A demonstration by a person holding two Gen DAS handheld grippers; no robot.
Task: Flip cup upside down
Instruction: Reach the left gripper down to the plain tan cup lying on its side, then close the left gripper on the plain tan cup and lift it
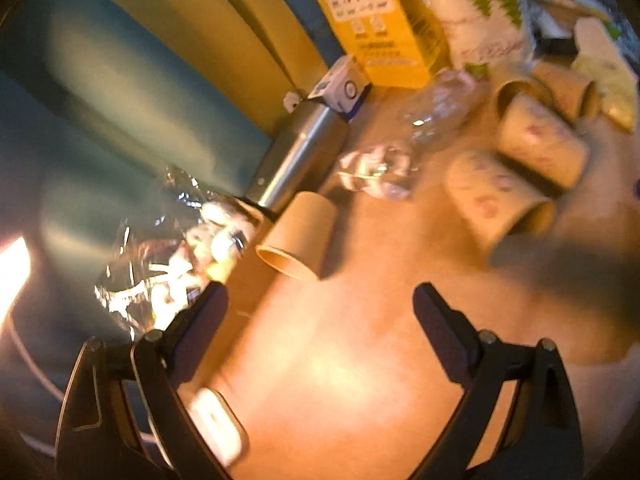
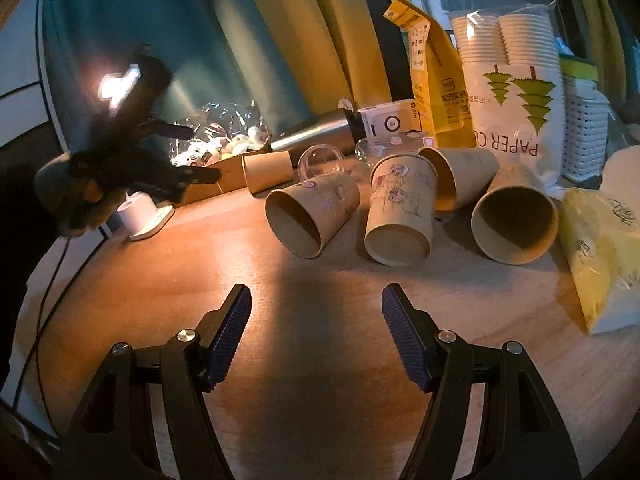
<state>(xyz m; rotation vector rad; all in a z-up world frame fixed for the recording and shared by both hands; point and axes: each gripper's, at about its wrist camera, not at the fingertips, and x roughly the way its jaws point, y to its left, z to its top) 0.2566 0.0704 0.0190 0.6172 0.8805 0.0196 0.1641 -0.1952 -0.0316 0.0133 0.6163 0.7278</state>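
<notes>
the right gripper (image 2: 316,332) is held with jaws apart, empty, above the wooden table (image 2: 320,360). the left gripper (image 1: 320,320) is likewise spread. at twelve o'clock, an upside-down printed brown paper cup (image 2: 400,208) is seen among toppled ones.

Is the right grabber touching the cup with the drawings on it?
Apart. In the right wrist view, the right gripper has open jaws with bare table between them, and the drawn-on cup lies farther ahead.
</notes>
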